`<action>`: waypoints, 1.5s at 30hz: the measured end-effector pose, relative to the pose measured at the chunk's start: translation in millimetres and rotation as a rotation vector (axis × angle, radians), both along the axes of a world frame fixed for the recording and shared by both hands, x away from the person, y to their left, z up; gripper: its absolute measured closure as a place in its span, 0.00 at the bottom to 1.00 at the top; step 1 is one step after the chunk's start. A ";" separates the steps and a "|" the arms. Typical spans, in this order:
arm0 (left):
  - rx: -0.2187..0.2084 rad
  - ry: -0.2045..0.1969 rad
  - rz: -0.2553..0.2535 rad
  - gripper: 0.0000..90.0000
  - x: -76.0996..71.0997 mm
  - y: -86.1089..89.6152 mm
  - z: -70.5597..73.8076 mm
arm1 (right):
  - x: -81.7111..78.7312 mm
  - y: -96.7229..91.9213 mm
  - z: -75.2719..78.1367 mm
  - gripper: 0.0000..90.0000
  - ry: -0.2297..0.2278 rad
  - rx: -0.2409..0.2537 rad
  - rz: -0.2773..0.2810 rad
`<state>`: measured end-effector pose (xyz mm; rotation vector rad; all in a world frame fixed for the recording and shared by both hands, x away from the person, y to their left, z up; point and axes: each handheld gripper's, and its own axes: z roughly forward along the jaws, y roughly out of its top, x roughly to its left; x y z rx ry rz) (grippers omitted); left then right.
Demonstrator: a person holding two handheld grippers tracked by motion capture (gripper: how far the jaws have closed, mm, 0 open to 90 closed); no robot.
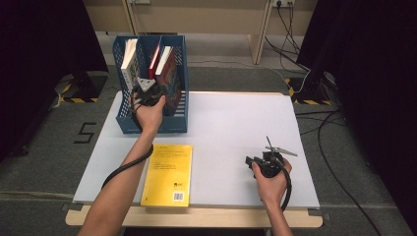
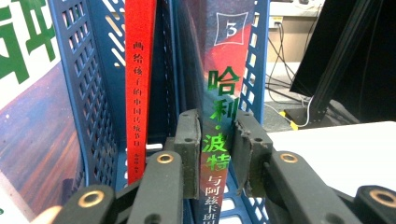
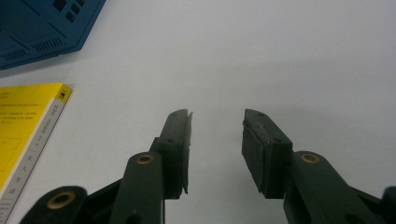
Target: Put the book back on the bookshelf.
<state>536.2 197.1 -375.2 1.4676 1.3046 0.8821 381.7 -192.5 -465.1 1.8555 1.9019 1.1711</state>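
From the high view you look forward and down over the whole white table (image 1: 231, 128), with the blue file rack (image 1: 129, 123) at its far left. Your left gripper view sits close up against that blue file rack (image 2: 88, 93), looking level into it. Your right gripper view looks low across the table (image 3: 280, 56), sharing the yellow book (image 3: 23, 126) (image 1: 168, 173) with the high view.

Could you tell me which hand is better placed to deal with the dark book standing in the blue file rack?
Left. The left claw is already clamped on the dark book in the blue rack, while the right claw rests open over bare table.
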 end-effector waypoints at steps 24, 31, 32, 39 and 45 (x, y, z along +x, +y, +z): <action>0.037 0.039 0.043 0.81 26.6 -4.9 5.9 | 1.0 0.1 -0.3 0.69 -0.006 -0.002 0.007; 0.027 0.046 0.041 0.81 30.3 -3.5 6.6 | 0.8 0.1 -0.1 0.69 -0.004 0.000 0.002; 0.023 0.047 0.041 0.81 30.6 -3.1 6.6 | 0.8 0.0 0.2 0.69 -0.006 0.001 0.002; 0.004 0.056 0.027 0.79 27.7 -0.7 3.4 | 0.3 0.2 0.8 0.68 -0.001 0.007 -0.007; -0.014 0.061 0.016 0.69 22.7 1.2 0.1 | 0.4 -0.6 0.9 0.68 -0.009 0.000 -0.004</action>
